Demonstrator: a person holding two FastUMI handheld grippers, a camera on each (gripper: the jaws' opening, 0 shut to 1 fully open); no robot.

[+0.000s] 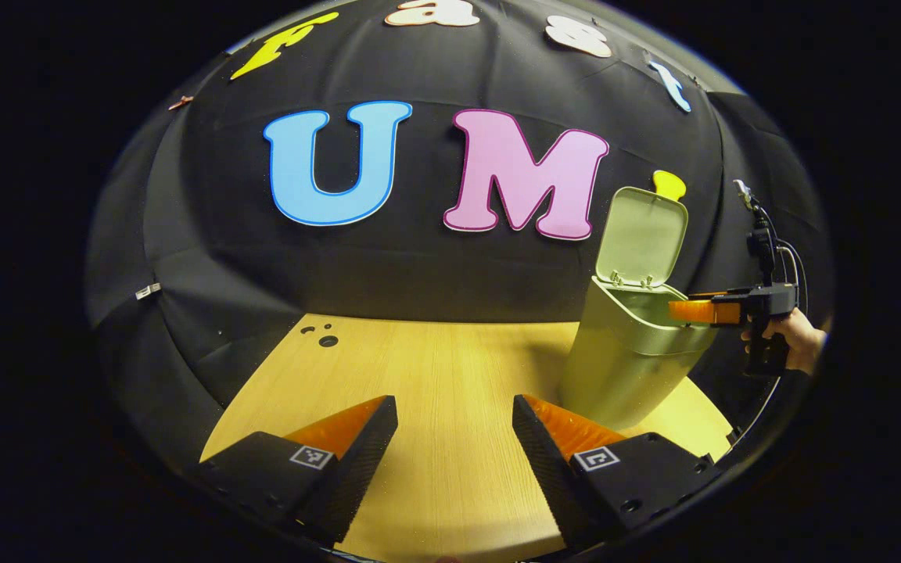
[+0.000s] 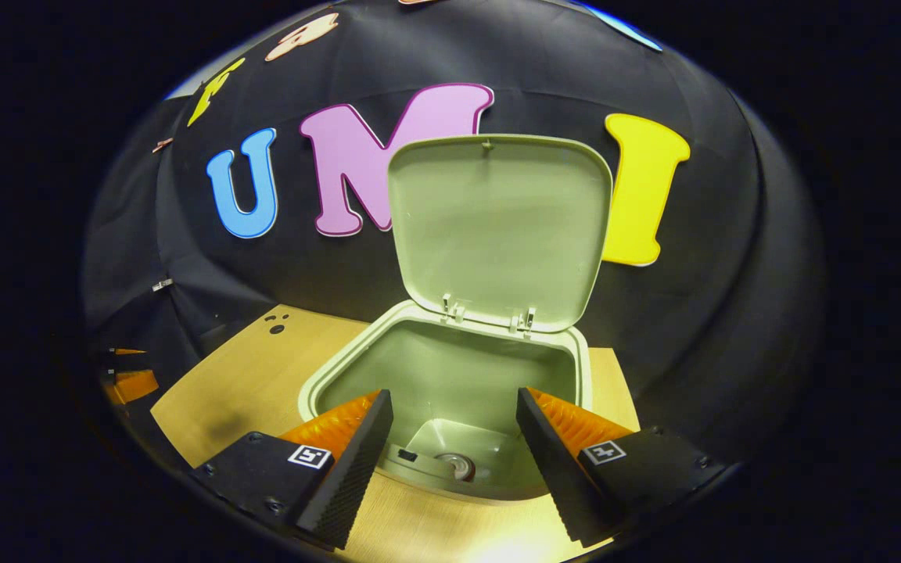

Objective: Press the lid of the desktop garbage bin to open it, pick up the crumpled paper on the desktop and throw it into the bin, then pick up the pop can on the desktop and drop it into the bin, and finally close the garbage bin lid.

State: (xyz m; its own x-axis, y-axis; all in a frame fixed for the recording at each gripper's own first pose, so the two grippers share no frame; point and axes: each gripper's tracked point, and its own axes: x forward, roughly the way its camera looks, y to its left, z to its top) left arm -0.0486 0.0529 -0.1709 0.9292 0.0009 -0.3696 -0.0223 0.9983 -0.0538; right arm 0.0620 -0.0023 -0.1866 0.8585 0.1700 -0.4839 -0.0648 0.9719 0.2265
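Both our grippers gape wide and empty: right gripper [image 2: 454, 414] above the open bin [image 2: 450, 367], left gripper [image 1: 454, 422] over bare surface [image 1: 435, 360].

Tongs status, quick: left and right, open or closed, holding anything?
Left tongs: open, holding nothing, over the table.
Right tongs: open, holding nothing, poised above the open garbage bin, whose lid stands up.

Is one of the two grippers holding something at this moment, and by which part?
Nothing is held. The left gripper stands open above the table, and the right gripper stands open over the open bin.
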